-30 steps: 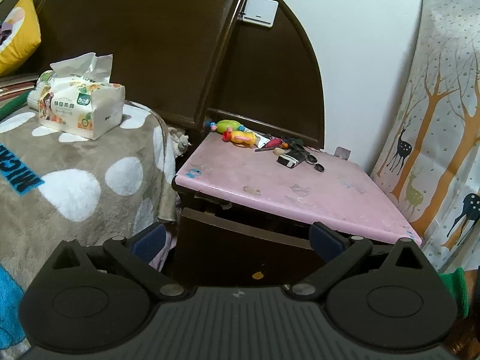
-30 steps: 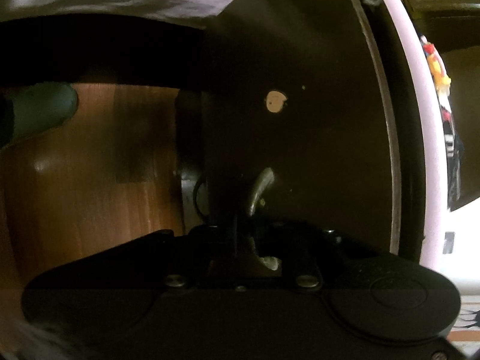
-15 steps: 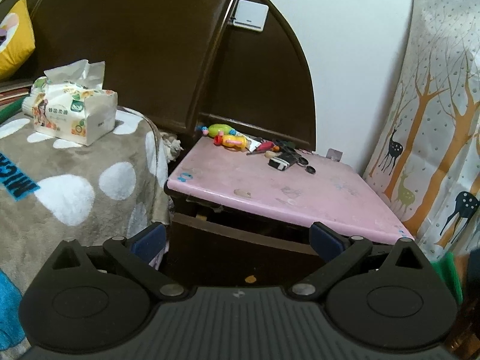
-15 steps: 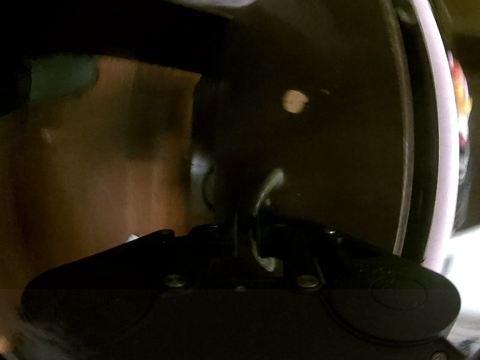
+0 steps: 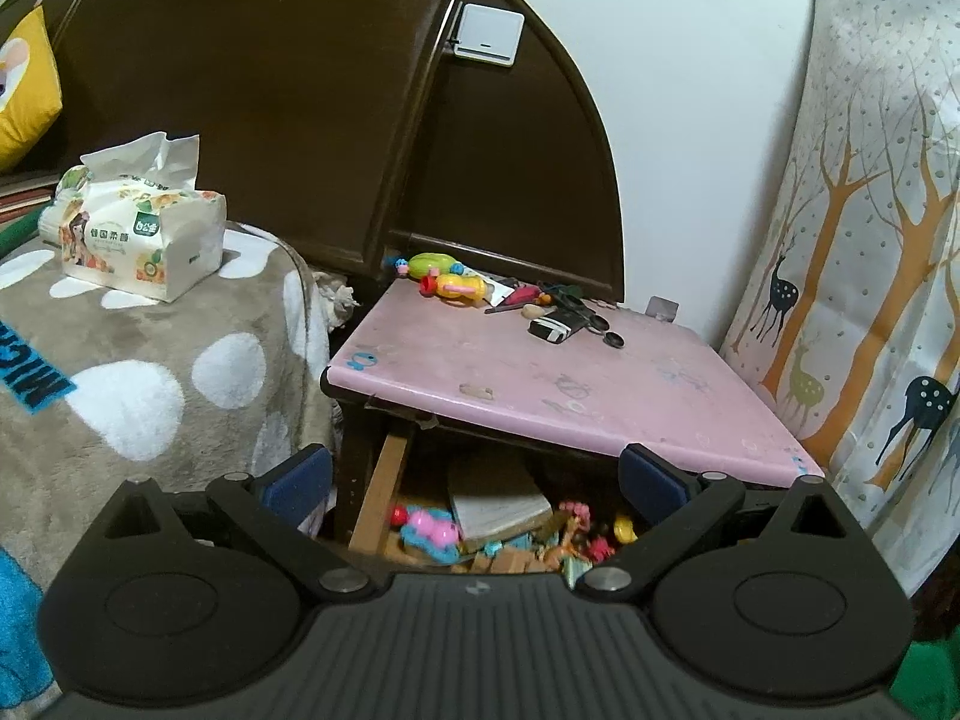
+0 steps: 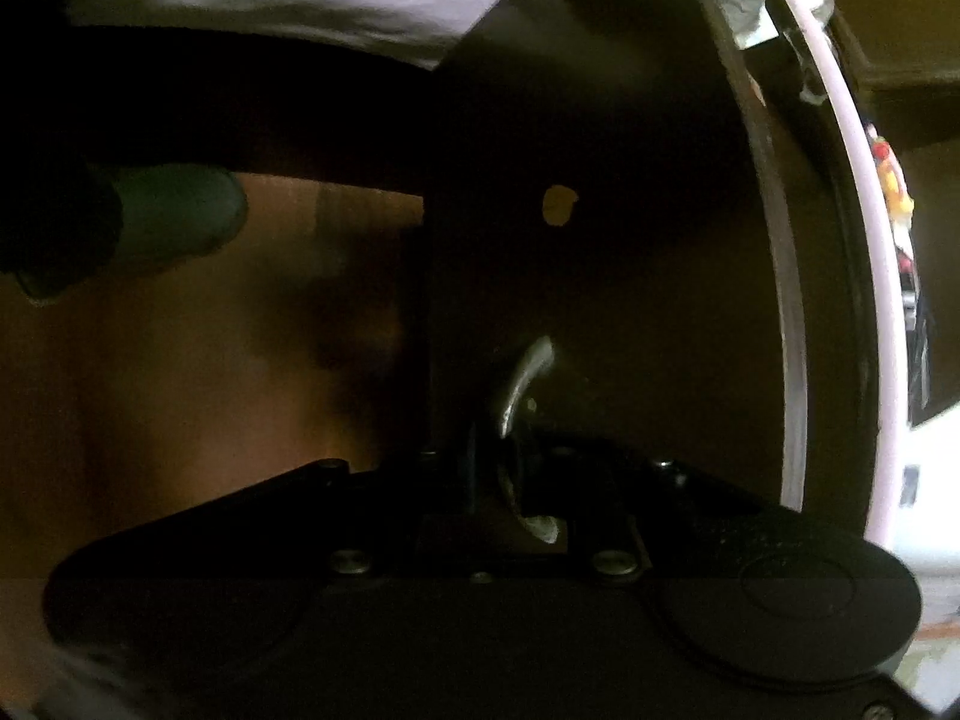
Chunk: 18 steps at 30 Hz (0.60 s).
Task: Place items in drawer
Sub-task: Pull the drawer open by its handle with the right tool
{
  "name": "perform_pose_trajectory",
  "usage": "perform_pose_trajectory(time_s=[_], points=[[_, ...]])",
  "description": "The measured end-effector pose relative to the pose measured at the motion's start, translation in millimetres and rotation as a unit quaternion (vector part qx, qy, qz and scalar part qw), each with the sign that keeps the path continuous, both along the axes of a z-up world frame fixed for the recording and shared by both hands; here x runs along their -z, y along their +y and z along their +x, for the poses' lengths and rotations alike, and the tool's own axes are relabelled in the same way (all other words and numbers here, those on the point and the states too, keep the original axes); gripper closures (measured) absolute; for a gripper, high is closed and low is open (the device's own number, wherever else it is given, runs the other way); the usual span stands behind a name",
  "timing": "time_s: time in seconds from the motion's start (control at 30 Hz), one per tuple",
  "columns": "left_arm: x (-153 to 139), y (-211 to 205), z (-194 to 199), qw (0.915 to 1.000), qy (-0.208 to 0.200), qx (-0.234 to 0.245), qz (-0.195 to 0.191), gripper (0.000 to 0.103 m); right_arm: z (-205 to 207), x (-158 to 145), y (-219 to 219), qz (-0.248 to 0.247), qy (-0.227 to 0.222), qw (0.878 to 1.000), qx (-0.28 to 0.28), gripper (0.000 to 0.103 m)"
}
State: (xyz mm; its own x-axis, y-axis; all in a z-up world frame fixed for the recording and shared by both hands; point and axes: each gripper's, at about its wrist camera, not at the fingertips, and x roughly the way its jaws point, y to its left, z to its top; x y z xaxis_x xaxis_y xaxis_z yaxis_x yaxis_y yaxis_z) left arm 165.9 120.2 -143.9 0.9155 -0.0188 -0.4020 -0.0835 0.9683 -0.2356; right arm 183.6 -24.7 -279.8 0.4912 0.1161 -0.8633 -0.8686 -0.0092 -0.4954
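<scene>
A dark nightstand with a pink top (image 5: pixel 570 372) stands beside the bed. Its drawer (image 5: pixel 498 522) is pulled out and holds a book and several small colourful toys. On the top at the back lie a yellow-green toy (image 5: pixel 447 276), a black-and-white case (image 5: pixel 555 324) and other small items. My left gripper (image 5: pixel 477 471) is open and empty, in front of and above the drawer. My right gripper (image 6: pixel 510 456) is shut on the drawer's metal handle (image 6: pixel 522 378), against the dark drawer front (image 6: pixel 600 276).
A bed with a grey spotted blanket (image 5: pixel 150 360) and a tissue pack (image 5: pixel 135 228) is at the left. A dark headboard (image 5: pixel 300 108) stands behind. A deer-print curtain (image 5: pixel 870 240) hangs at the right. The wooden floor (image 6: pixel 210 360) shows in the right wrist view.
The drawer has slid out, and its contents now show below the pink top. The left gripper has drawn back and risen a little. The right gripper stays shut on the handle.
</scene>
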Motion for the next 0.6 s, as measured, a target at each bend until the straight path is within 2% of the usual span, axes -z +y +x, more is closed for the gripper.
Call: perform_pose_trajectory(time_s=[0.4, 0.5, 0.6], points=[[1.1, -7.9, -1.0, 0.9999, 0.003, 0.009, 0.013, 0.0, -58.5, -3.2, -7.7, 0.031, 0.033, 0.999, 0.026, 0.089], [1.4, -9.9, -1.2, 0.9998, 0.004, 0.011, 0.016, 0.0, -79.3, 1.2, -11.6, 0.032, 0.031, 0.999, 0.017, 0.089], [1.9, -12.0, -1.3, 0.9997, 0.005, 0.014, 0.019, 0.0, -82.7, -6.0, -16.1, 0.052, 0.032, 0.997, 0.045, 0.089]])
